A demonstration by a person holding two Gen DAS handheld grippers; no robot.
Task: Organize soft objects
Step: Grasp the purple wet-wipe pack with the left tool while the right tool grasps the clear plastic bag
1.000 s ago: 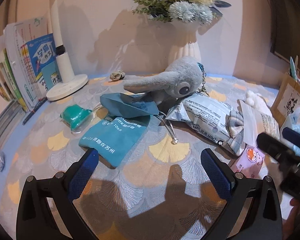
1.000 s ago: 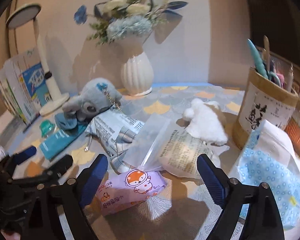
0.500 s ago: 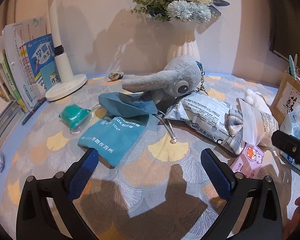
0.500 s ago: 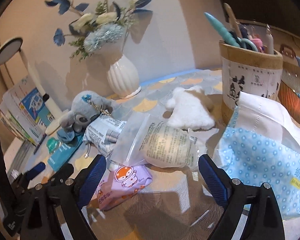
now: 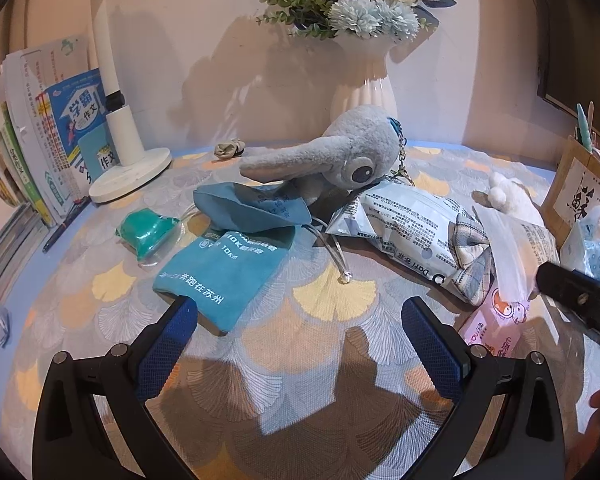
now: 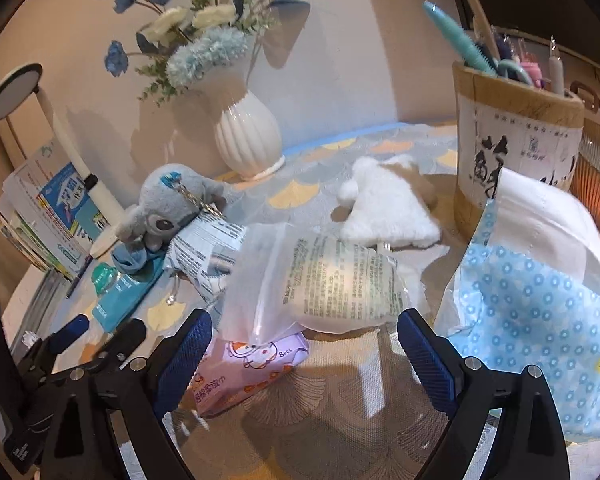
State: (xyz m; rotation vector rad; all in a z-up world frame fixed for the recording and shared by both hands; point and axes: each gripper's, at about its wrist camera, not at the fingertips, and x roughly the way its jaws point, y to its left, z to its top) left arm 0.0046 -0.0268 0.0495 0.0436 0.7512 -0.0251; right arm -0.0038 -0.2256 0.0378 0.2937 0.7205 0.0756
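Observation:
A grey plush toy (image 5: pixel 340 156) lies mid-table behind a teal drawstring pouch (image 5: pixel 224 268) and a grey printed packet (image 5: pixel 412 236). My left gripper (image 5: pixel 300 320) is open and empty, just in front of the pouch. My right gripper (image 6: pixel 304 332) is open and empty, close over a clear zip bag (image 6: pixel 324 280) and a pink tissue pack (image 6: pixel 244 372). A white plush (image 6: pixel 384 212) lies behind the bag. A blue dotted tissue pack (image 6: pixel 540 300) is at the right. The plush toy (image 6: pixel 168 208) and the left gripper (image 6: pixel 96 336) show in the right wrist view.
A white vase of flowers (image 5: pixel 364 80) stands at the back. A white desk lamp (image 5: pixel 128 168) and upright books (image 5: pixel 40 140) are at the left. A pen holder (image 6: pixel 516 132) stands at the right. A small green packet (image 5: pixel 148 232) lies left of the pouch.
The right gripper has moved forward and right, closer to the zip bag and blue tissue pack. The left gripper has barely moved; the right gripper has slid toward the edge of its view.

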